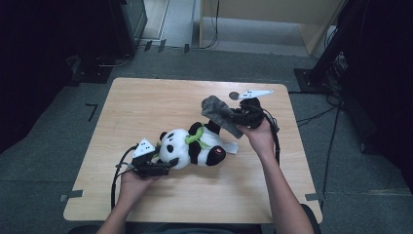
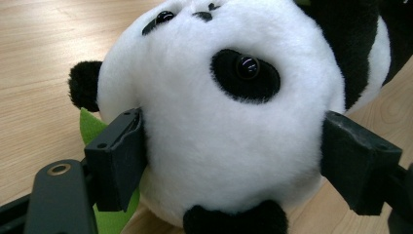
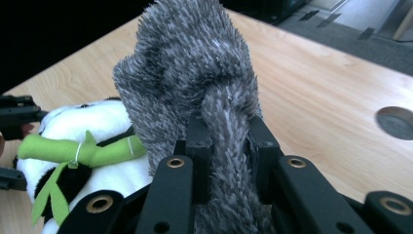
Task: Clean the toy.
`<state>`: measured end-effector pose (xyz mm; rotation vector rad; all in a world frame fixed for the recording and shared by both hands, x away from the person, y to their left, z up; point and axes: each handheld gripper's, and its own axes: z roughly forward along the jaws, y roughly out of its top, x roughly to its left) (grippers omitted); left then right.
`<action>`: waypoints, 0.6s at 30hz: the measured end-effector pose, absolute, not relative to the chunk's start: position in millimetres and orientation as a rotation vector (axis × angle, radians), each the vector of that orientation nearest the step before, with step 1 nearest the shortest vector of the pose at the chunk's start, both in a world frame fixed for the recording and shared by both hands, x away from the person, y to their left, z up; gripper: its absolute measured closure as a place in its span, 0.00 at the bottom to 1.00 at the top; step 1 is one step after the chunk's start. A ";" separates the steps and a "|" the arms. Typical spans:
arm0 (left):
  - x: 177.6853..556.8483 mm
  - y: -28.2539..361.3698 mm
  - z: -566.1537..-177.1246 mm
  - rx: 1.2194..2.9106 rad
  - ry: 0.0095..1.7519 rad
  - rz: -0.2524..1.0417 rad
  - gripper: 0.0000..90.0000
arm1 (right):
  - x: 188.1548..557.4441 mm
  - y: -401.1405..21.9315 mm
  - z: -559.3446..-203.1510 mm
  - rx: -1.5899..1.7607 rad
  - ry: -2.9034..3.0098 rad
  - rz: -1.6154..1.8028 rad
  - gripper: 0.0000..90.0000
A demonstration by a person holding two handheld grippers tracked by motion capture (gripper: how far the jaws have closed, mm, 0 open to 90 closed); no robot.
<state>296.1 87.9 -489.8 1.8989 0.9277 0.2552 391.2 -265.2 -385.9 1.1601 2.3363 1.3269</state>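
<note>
A plush panda (image 1: 192, 146) lies on its side on the wooden table (image 1: 146, 102), with a green bamboo sprig (image 3: 83, 150) on its chest. My left gripper (image 1: 163, 168) is shut on the panda's white head (image 2: 229, 126), one jaw pressed into each side. A fuzzy grey cloth (image 1: 221, 116) hangs above the table at the right of the panda. My right gripper (image 1: 242, 117) is shut on that grey cloth (image 3: 195, 83), which bunches up above the jaws.
A round grommet hole (image 3: 397, 122) sits in the table near its far right edge. Grey carpet, cables and dark equipment stands (image 1: 341, 53) surround the table. Bare wood lies left of and in front of the panda.
</note>
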 end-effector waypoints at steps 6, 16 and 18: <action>297.2 87.9 -489.2 1.893 0.940 0.242 0.20 | 395.1 -253.1 -399.3 1.156 2.387 1.293 0.85; 297.6 87.7 -488.9 1.891 0.943 0.239 0.20 | 398.3 -259.6 -406.5 1.195 2.404 1.286 0.85; 297.7 87.8 -488.9 1.891 0.943 0.239 0.20 | 398.2 -262.2 -407.9 1.200 2.402 1.282 0.85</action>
